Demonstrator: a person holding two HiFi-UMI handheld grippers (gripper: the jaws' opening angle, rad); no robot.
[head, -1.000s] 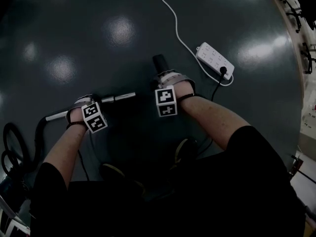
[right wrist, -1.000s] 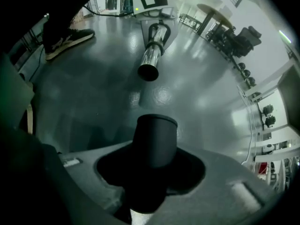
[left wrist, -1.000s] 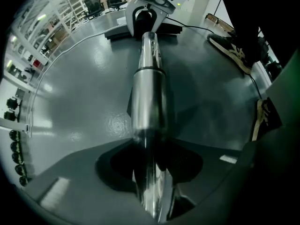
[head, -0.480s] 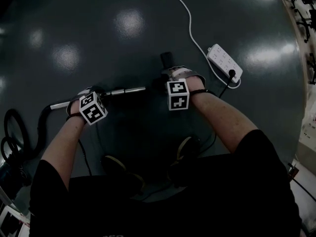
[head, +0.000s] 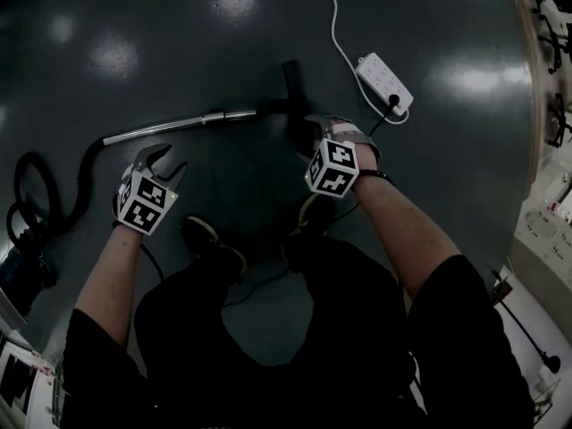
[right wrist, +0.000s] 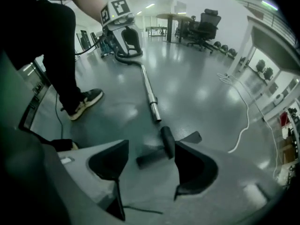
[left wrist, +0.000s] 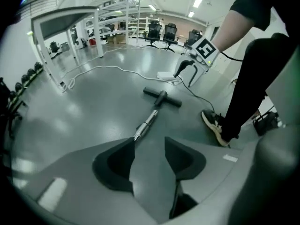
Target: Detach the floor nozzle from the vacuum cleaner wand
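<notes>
from overhead, the wand [head: 179, 126] lies flat on the dark floor [head: 429, 25], and the black floor nozzle [head: 292, 83] sits just off its far end (parted from it, as far as i can judge). the left tool [head: 164, 156] hangs on the near side of the wand, and the right tool [head: 329, 132] hangs close by the wand's nozzle end. neither touches anything.

in the left gripper view the jaws stand spread with only floor between them, having just been opening.

the right gripper view shows the same: jaws wide, just opened, the nozzle on the floor beyond them, ungripped.

i'd guess the nozzle is light, hard plastic and a bit slick, so its neck looks the place to grasp. the metal wand looks stiff and smooth.
</notes>
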